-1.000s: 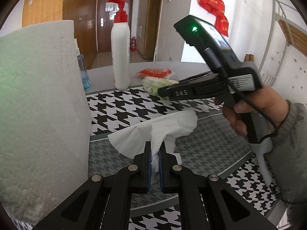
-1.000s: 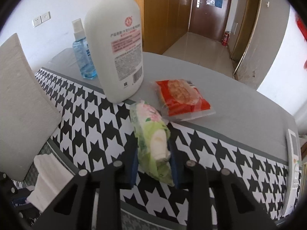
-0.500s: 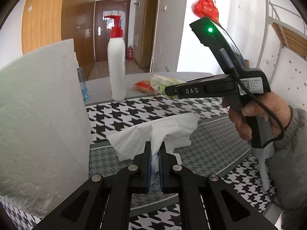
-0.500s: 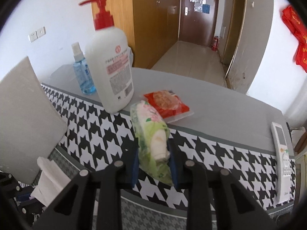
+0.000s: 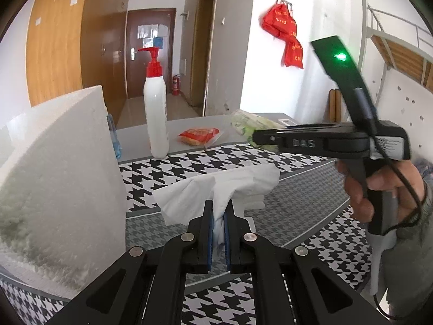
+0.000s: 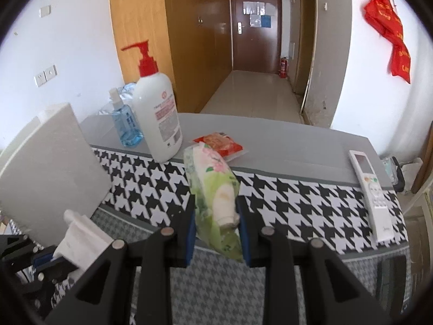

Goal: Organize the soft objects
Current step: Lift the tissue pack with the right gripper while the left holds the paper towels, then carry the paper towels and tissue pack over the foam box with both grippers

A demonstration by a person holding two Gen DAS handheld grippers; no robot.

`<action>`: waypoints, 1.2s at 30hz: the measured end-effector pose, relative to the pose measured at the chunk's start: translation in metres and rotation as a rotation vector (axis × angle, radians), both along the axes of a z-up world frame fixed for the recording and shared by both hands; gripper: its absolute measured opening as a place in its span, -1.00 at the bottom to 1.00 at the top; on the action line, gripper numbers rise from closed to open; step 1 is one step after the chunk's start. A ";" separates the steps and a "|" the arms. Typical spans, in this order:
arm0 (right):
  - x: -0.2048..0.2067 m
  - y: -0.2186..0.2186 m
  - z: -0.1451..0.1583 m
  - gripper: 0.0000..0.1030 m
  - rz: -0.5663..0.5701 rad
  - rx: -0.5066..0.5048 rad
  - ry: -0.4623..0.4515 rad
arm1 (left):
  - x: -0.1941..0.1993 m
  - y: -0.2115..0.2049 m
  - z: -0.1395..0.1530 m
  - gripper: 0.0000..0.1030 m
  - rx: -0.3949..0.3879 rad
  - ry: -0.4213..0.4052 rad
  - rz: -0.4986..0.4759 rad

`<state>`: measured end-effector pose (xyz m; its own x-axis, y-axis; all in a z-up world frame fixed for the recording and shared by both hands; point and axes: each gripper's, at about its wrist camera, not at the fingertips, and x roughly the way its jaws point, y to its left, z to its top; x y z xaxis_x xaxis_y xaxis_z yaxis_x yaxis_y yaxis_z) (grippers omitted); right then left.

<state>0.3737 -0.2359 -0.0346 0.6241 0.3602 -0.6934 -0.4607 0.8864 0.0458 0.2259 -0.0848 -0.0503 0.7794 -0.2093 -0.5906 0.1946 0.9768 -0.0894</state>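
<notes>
My left gripper is shut on a crumpled white tissue, which hangs just above the houndstooth cloth. In the right wrist view, my right gripper is shut on a green floral tissue pack, lifted off the table. The left wrist view shows that pack sticking out of the right gripper's tip at the right, with a hand on the handle. The tissue and the left gripper also show at the lower left of the right wrist view.
A white foam block stands at the left. Behind are a white pump bottle, a blue spray bottle and a red snack packet on the grey table. A white remote lies at the right.
The right gripper has risen with the tissue pack, off the cloth. The left gripper has lifted a little, still holding the tissue.
</notes>
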 end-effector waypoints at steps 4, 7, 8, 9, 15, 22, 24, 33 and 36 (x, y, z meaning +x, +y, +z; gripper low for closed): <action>-0.018 -0.007 0.003 -0.38 -0.015 0.034 -0.017 | -0.003 -0.003 0.001 -0.87 0.012 0.001 0.000; -0.030 -0.012 0.004 -0.38 -0.043 0.035 -0.033 | -0.008 -0.003 0.004 -0.87 0.013 -0.008 0.001; -0.035 -0.013 0.004 -0.38 -0.049 0.041 -0.037 | -0.009 -0.004 0.005 -0.87 0.015 -0.011 0.001; -0.039 -0.016 0.005 -0.38 -0.053 0.049 -0.040 | -0.010 -0.004 0.005 -0.87 0.019 -0.013 0.001; -0.067 -0.026 0.008 -0.38 -0.090 0.079 -0.073 | -0.019 -0.005 0.007 -0.87 0.030 -0.026 -0.010; -0.093 -0.027 0.008 -0.38 -0.124 0.097 -0.092 | -0.028 -0.002 0.011 -0.87 0.031 -0.041 -0.018; -0.099 -0.026 0.009 -0.38 -0.136 0.107 -0.099 | -0.031 -0.002 0.014 -0.87 0.034 -0.048 -0.027; -0.123 -0.027 0.023 -0.38 -0.185 0.146 -0.128 | -0.044 0.005 0.033 -0.87 0.031 -0.098 -0.057; -0.132 -0.026 0.028 -0.38 -0.198 0.152 -0.146 | -0.046 0.006 0.040 -0.87 0.031 -0.111 -0.073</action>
